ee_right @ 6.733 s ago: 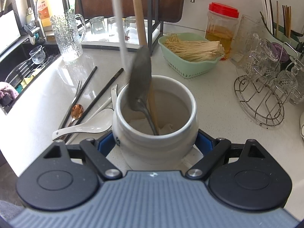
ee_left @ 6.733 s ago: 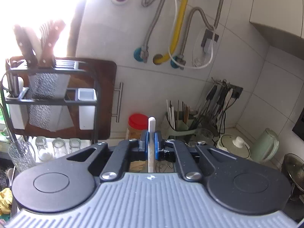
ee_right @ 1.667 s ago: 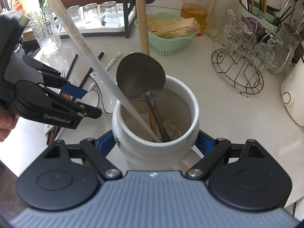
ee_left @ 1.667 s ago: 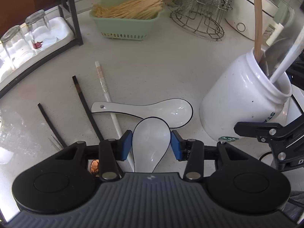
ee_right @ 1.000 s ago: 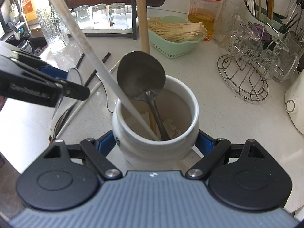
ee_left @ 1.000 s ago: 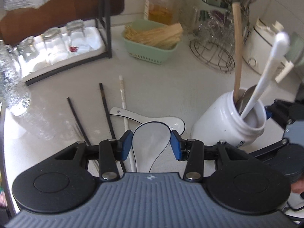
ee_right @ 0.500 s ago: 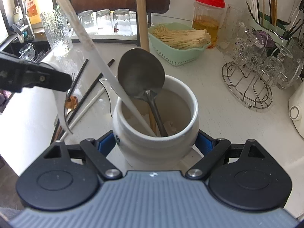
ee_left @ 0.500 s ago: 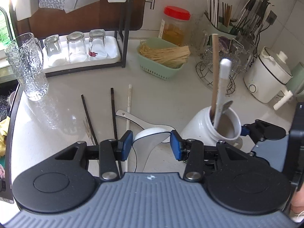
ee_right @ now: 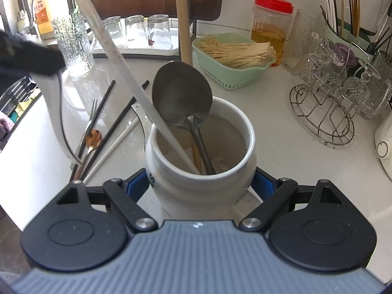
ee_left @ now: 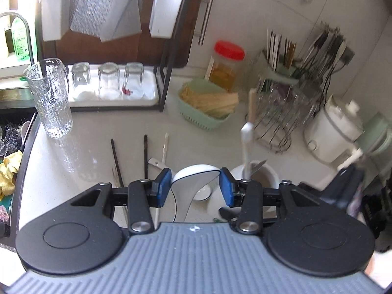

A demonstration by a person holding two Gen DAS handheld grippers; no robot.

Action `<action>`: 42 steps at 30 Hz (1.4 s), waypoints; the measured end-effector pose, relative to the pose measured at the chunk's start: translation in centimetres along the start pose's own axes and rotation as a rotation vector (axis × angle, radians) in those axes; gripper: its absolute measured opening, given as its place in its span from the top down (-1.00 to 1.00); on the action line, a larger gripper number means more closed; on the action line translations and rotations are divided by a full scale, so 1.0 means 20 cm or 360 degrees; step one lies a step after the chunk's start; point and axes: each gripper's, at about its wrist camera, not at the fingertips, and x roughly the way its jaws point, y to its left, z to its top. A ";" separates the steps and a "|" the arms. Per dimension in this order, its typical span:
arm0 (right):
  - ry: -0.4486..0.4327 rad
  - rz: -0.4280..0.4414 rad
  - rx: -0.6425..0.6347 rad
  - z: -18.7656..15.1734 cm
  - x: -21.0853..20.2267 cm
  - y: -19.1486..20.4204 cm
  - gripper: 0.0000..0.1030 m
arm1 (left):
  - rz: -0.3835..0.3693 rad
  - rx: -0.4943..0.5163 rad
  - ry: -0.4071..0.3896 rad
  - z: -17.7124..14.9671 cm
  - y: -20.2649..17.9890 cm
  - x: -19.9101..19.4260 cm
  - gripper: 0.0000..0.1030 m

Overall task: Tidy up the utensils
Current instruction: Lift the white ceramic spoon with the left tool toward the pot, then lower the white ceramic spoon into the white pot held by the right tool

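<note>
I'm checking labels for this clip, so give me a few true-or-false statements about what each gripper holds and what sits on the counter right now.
1. The left gripper holds a white ceramic spoon by its bowl. True.
2. The right gripper is open and grips nothing. False: its fingers clamp the white crock.
3. A metal ladle stands in the crock. True.
4. The green basket is empty. False: it holds a bundle of pale sticks.
5. Black chopsticks lie on the counter left of the crock. True.
6. The jar has a blue lid. False: the lid is red.
</note>
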 end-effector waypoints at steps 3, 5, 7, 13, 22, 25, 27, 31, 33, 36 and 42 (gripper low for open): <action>0.0000 0.0002 -0.0007 0.01 0.00 0.02 -0.76 | -0.0015 -0.0033 -0.0038 0.03 -0.01 -0.08 0.06; -0.0001 0.0007 -0.0009 0.01 0.01 0.03 -0.76 | -0.0040 -0.0055 -0.0070 0.05 -0.02 -0.14 0.06; -0.0007 0.0015 -0.0015 0.01 0.01 0.04 -0.76 | -0.0052 -0.0058 -0.0099 0.08 -0.04 -0.19 0.06; -0.0017 0.0042 -0.0029 0.02 0.02 0.06 -0.76 | -0.0098 -0.0036 -0.0193 0.18 -0.12 -0.34 0.06; -0.0034 0.0075 -0.0065 0.02 0.03 0.07 -0.76 | -0.0179 -0.0002 -0.0282 0.30 -0.23 -0.46 0.06; -0.0038 0.0088 -0.0077 0.03 0.03 0.06 -0.76 | -0.0198 0.0019 -0.0297 0.33 -0.28 -0.44 0.06; -0.0042 0.0094 -0.0083 0.03 0.03 0.06 -0.76 | -0.0203 0.0039 -0.0287 0.34 -0.30 -0.40 0.06; -0.0048 0.0107 -0.0083 0.02 0.03 0.06 -0.76 | -0.0232 0.0087 -0.0225 0.36 -0.34 -0.29 0.06; -0.0053 0.0112 -0.0079 0.02 0.03 0.06 -0.75 | -0.0227 0.0130 -0.0195 0.38 -0.36 -0.23 0.06; -0.0060 0.0118 -0.0078 0.02 0.03 0.06 -0.75 | -0.0238 0.0166 -0.0153 0.39 -0.37 -0.15 0.06; -0.0071 0.0130 -0.0070 0.01 0.02 0.05 -0.75 | -0.0263 0.0187 -0.0040 0.36 -0.39 0.02 0.06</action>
